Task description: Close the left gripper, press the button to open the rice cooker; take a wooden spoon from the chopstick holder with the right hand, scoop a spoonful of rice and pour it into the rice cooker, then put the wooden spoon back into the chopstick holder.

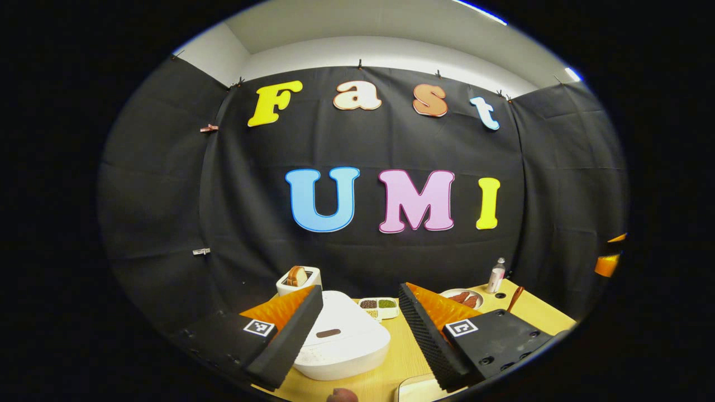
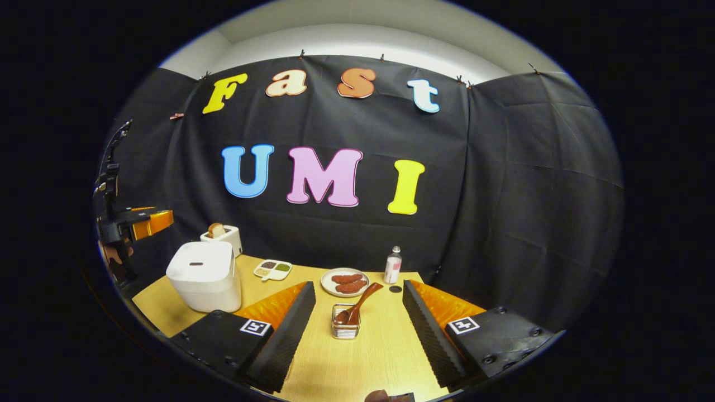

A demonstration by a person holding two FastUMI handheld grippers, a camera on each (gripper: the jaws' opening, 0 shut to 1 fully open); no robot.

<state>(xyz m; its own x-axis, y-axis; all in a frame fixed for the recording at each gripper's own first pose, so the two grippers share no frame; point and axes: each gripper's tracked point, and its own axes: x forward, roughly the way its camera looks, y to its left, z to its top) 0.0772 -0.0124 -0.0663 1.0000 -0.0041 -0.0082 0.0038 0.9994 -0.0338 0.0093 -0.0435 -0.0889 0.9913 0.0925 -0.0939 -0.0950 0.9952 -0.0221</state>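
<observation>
Near the bottom middle of the right gripper view, the brown wooden spoon (image 2: 357,306) leans in the wire chopstick holder (image 2: 345,324) on the table (image 2: 368,357), between the open right tongs (image 2: 357,329). It looks light, stiff and smooth, so I would take its thin handle. Lower middle in the left gripper view, the white rice cooker (image 1: 341,340) sits shut between the open left tongs (image 1: 360,329).

Left gripper (image 1: 357,329): fingers spread wide above the table (image 1: 391,363).
Rice cooker (image 1: 341,335): white, lid down, between the fingers.
Toaster (image 1: 299,279): behind the cooker, holding bread.
Compartment dish (image 1: 380,307): beside the cooker.
Bottle (image 1: 496,275): far right.
</observation>
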